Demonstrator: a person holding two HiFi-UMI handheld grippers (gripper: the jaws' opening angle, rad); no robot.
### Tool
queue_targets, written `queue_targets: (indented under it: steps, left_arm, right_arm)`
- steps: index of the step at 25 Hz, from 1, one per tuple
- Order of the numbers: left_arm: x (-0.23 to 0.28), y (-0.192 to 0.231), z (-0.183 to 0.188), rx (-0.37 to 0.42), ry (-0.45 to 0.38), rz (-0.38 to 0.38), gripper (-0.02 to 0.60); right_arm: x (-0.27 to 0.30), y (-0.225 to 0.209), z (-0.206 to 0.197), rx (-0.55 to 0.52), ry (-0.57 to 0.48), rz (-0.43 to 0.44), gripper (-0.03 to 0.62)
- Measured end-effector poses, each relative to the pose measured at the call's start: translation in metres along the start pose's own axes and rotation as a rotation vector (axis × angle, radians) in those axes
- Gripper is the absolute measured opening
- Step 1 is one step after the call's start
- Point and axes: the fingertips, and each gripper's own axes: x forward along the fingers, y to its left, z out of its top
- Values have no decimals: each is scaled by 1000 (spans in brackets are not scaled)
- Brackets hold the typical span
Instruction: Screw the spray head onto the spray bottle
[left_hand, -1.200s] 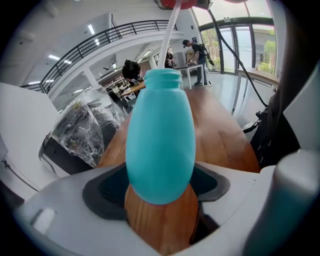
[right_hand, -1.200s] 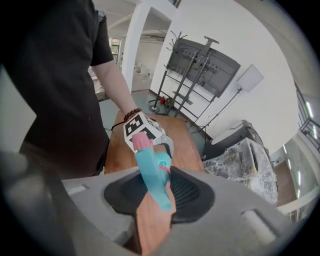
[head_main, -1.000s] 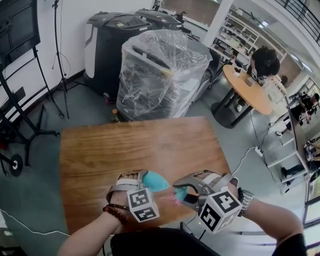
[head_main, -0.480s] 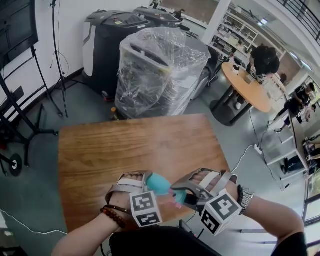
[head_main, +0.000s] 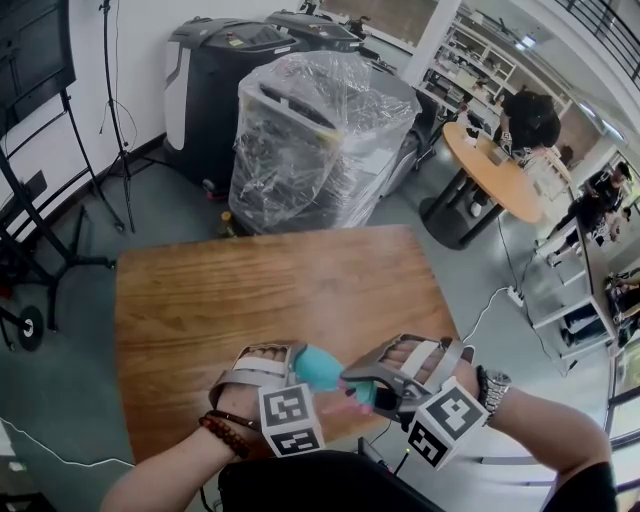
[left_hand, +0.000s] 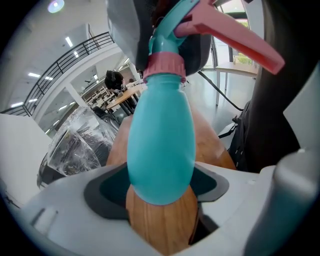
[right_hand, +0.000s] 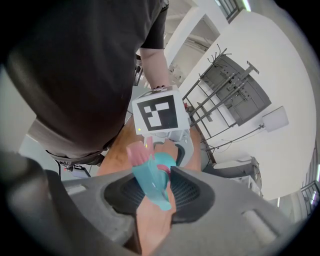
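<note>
While pinching the teal egg-shaped plastic spray bottle (left_hand: 162, 130) by its belly in the left gripper (left_hand: 160, 190), needed to hold it steady above the brown wooden table's (head_main: 250, 290) near edge. Clamped the teal-and-pink trigger spray head (right_hand: 149, 177) in the right gripper (right_hand: 159, 192); best turned squarely, pink ring collar (left_hand: 165, 65) level on the neck. Behind, large plastic-wrapped machine (head_main: 310, 150), smaller round orange table (head_main: 500, 180).

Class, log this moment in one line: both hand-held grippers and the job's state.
left hand-held gripper: shut on bottle | right hand-held gripper: shut on spray head | spray head: on bottle neck, tightness unclear
</note>
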Motion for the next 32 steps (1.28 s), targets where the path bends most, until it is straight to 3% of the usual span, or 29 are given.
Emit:
queue_targets:
  steps: [5,8,13,18,21,24,28,30,32]
  left_arm:
    - [1,-6,-4,-39,65,-44,385]
    - [2,-11,-5,-71,104,-98,387]
    - [5,-13,-3,-68,135,-125,388]
    - [3,-7,0,-69,100,-93,387]
    - [2,-3,2,-75,73,-59,383]
    - [0,4,1,-74,68,-8,381]
    - [4,12,-2,-37,102,55,380]
    - [6,16,-6,-1,124,93,379]
    - [7,19,-9,29,139,127,379]
  right_arm:
    - [5,1,-5,-38,73,-19,115]
    - [8,3,-9,-136,142,-30,115]
    - [12,2,-9,-255,220,-35,115]
    - [8,9,-18,-152,224,55,117]
    - [9,3,-22,-53,197,35,116]
    - [12,-4,-28,201,132,33,116]
    - [18,-13,-41,727,42,92,116]
    - [22,-16,-51,1096,-16,146,115]
    - [27,-17,-61,1578,-133,247,117]
